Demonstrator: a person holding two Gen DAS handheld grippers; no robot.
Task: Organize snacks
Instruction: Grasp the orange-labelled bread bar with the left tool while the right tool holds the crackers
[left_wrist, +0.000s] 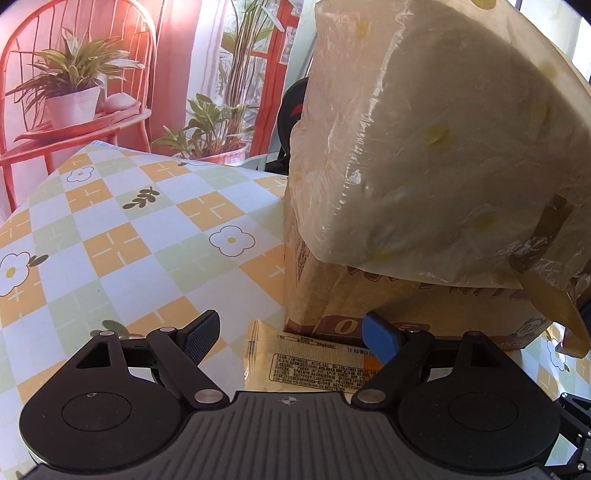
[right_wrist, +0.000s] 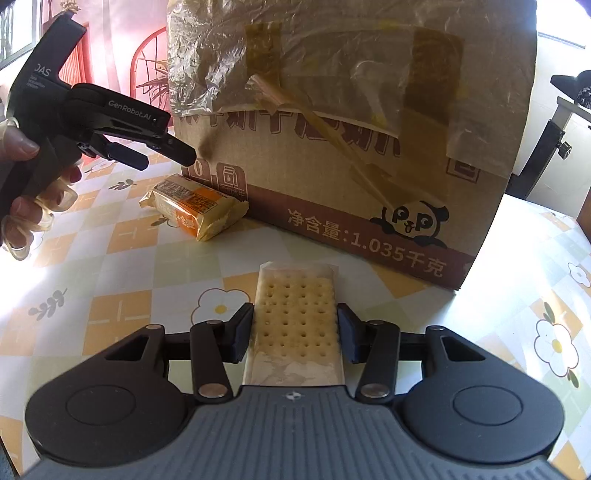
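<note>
**Right claw on cracker pack, left claw over orange snack**

Your right gripper (right_wrist: 295, 328) has its pads on both long sides of the cracker packet (right_wrist: 295, 321), so it looks clenched on it. The packet's long axis runs straight out from the claw toward the cardboard box (right_wrist: 369, 177), which stands just beyond the packet's far end. Whether the packet is lifted or lying on the table I cannot tell.

Your left gripper (left_wrist: 291, 332) is released, jaws wide apart. The orange-and-yellow snack bar (left_wrist: 314, 362) lies directly below and between the fingers, flat on the table, touching or nearly touching the box's base, long axis crosswise to the claw. Left hand is nearer to it; you likely need to turn the wrist or drop straight down.

Surface: checkered tablecloth (left_wrist: 129, 236) with flower print, strong sun glare. Box top is covered in crinkled plastic and tape. Behind: a printed backdrop (left_wrist: 92, 74) of a red chair and potted plants.
</note>
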